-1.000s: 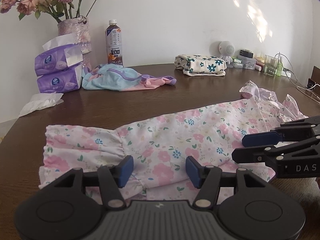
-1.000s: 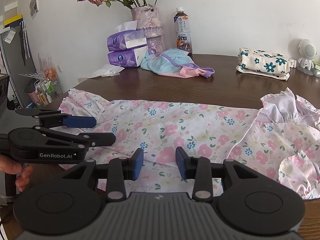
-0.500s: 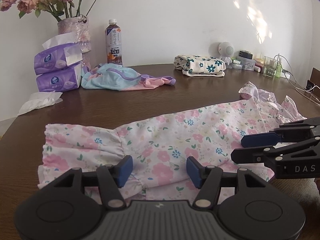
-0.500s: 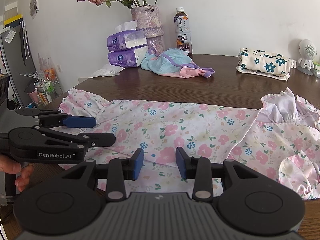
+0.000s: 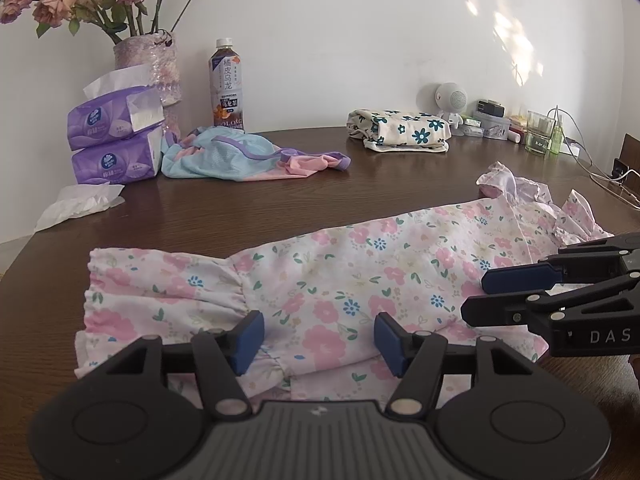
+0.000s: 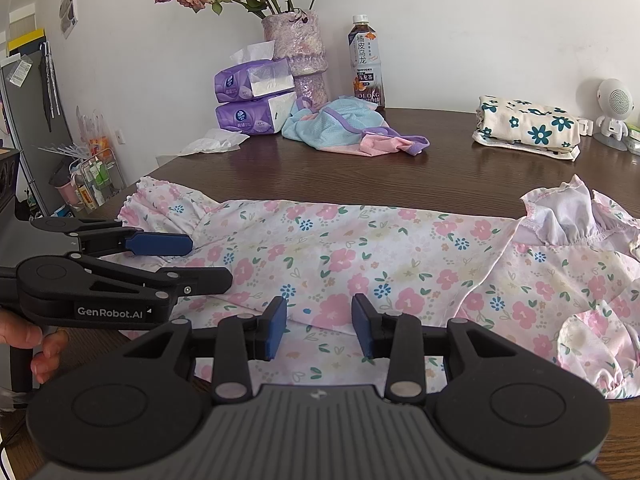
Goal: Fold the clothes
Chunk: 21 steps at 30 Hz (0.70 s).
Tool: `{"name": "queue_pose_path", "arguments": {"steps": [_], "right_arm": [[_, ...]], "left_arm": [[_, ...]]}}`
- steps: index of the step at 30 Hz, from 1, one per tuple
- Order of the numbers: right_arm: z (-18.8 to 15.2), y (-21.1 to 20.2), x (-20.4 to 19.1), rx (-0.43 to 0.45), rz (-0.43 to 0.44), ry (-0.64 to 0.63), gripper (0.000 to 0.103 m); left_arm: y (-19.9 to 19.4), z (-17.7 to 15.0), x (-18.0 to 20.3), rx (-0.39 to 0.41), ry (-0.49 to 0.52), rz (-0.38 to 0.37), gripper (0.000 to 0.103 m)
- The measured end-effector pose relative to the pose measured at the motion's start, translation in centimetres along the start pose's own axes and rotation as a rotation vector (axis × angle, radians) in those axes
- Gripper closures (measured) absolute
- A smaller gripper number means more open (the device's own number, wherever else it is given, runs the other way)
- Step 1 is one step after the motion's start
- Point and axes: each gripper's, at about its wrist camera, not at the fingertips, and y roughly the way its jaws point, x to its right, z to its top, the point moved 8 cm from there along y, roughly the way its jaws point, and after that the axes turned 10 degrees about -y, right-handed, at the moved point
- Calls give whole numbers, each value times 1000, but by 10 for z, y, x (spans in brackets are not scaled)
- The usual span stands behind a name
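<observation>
A pink floral dress [image 5: 360, 264] [image 6: 380, 252] lies lengthwise on the dark wooden table [image 5: 280, 204], its long sides folded in. The ruffled hem is at the left and the frilled sleeves [image 6: 560, 216] at the right. My left gripper [image 5: 319, 335] is open just above the near edge of the skirt part, with nothing between its blue pads. My right gripper [image 6: 319, 326] is open over the near edge of the middle of the dress, also empty. Each gripper shows from the side in the other's view: the right [image 5: 476, 294] and the left [image 6: 208, 260].
At the back stand a vase of roses [image 5: 148, 68], two purple tissue packs [image 5: 116, 140], a drink bottle [image 5: 228, 84], a crumpled blue-pink garment [image 5: 244, 156] and a folded flower-print garment [image 5: 400, 130]. A loose tissue [image 5: 80, 204] lies left. Small items and cables [image 5: 540, 132] sit far right. A hand [image 6: 36, 344] holds the left gripper.
Almost nothing differs. The left wrist view has shifted very slightly, and both grippers stay open over the dress's near edge.
</observation>
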Motion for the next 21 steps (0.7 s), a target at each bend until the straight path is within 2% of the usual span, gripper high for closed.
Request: {"name": "queue_pose_path", "arguments": {"steps": [16, 21], "right_arm": [[0, 0, 1, 1, -3, 3, 66], [-3, -5, 9, 10, -16, 56, 66]], "left_arm": [[0, 0, 0, 0, 2, 2, 43], [0, 0, 0, -1, 2, 2, 43]]}}
